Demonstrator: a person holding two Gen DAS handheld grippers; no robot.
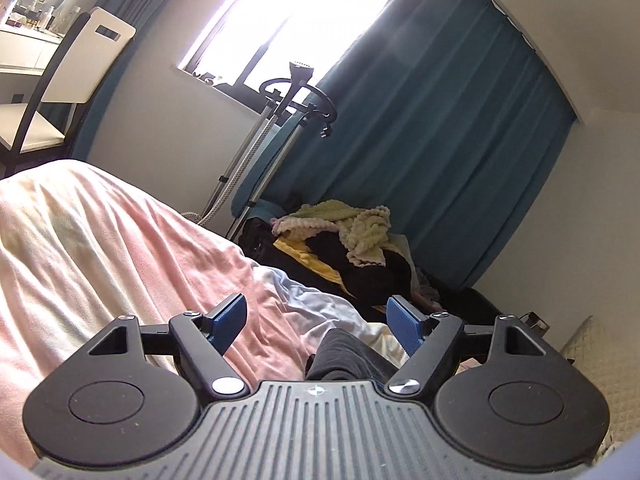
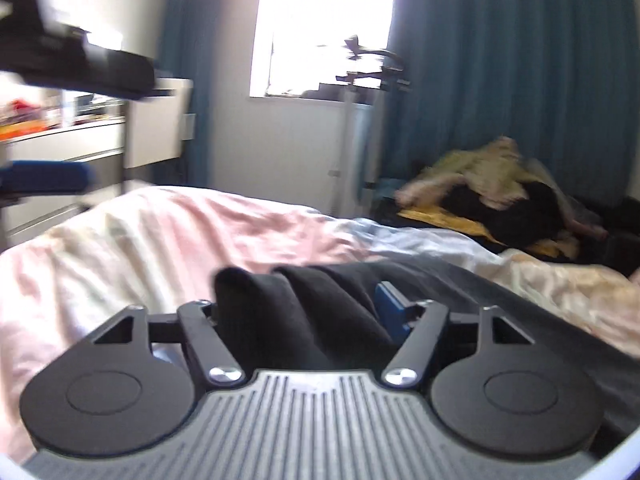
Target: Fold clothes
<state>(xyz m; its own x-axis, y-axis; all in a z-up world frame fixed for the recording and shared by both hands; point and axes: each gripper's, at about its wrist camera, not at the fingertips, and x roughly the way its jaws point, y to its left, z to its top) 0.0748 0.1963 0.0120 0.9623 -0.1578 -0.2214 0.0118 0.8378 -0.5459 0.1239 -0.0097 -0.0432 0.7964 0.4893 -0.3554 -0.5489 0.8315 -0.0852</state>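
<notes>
My left gripper [image 1: 318,320] hovers open over the bed, its blue pads [image 1: 230,316] wide apart. Low between them lies a fold of dark grey garment [image 1: 344,356], touching neither pad. In the right wrist view a black garment [image 2: 304,312] stands bunched in folds between the fingers of my right gripper [image 2: 304,304]. Those jaws stand wide; the right blue pad [image 2: 390,312] shows beside the cloth and the left pad is hidden behind it. The cloth trails off to the right across the bed [image 2: 500,300]. This view is blurred.
A pink and cream bedspread [image 1: 100,240] covers the bed. A heap of clothes [image 1: 352,232], pale green, yellow and black, lies beyond it. A garment steamer stand [image 1: 288,120], teal curtains [image 1: 440,140], a white chair [image 1: 80,60] and a desk stand behind.
</notes>
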